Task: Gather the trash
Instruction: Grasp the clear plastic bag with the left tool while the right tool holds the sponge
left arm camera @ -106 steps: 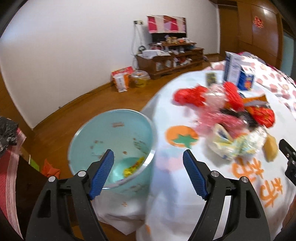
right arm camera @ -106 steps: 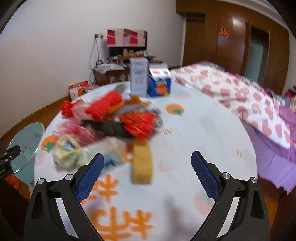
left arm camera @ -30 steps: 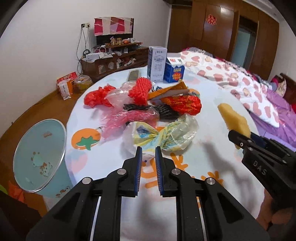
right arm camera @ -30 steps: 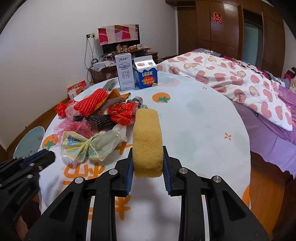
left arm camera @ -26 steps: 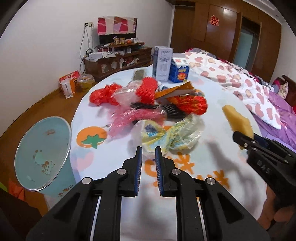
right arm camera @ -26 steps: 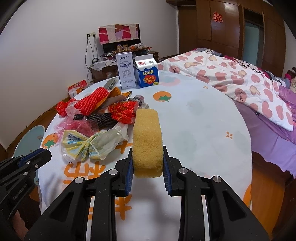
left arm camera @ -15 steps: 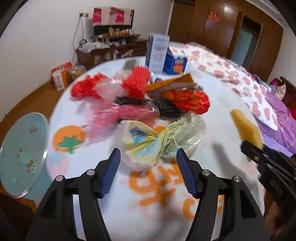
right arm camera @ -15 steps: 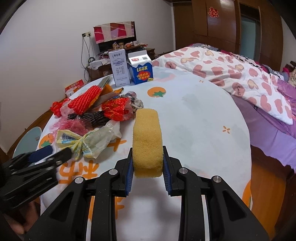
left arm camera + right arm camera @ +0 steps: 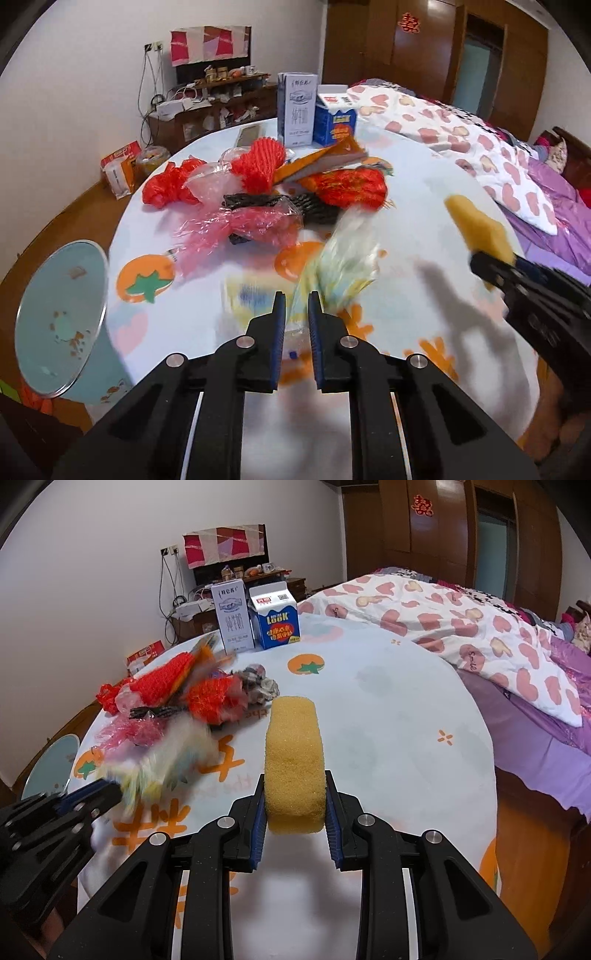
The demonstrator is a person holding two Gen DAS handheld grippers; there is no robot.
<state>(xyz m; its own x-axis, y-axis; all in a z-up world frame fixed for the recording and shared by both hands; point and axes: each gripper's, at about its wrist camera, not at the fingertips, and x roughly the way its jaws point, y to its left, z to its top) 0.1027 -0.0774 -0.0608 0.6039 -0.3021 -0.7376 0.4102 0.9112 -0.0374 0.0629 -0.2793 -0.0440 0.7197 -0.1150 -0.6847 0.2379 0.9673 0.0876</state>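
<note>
A: Crinkled clear plastic printed yellow and blue, that is the wrapper [image 9: 341, 258] the left gripper [image 9: 296, 314] has between its jaws. The jaws are closing to a narrow slit and a thin tail of film runs down through the gap; the pads look to be pinching it.

B: Which way does the wrapper lie from there?

A: Its long axis runs from the jaw tips out toward one o'clock in the left wrist view, the bulk blurred and streaming up and away. In the right wrist view the same wrapper [image 9: 162, 760] sits at nine o'clock, at the tip of the left gripper [image 9: 107, 792].

B: And the pale blue round bin [image 9: 59, 321]?

A: At eight o'clock of the left jaws, off the bench [image 9: 417, 221] edge and lower than it, mouth tilted toward the camera. I judge the coming swing goes leftward across the bench edge, so the left hand is plainly the nearer one.

B: The right hand?

A: The right gripper [image 9: 295, 812] is clamped on a yellow rectangular sponge block [image 9: 294, 753], jaws part open around its width, long axis pointing straight ahead to twelve o'clock. It is well apart from the bin.

B: The rest of the rubbish?

A: Red foam netting [image 9: 262, 166], pink film [image 9: 236, 229] and black mesh [image 9: 314, 208] lie heaped at eleven to twelve o'clock.
</note>
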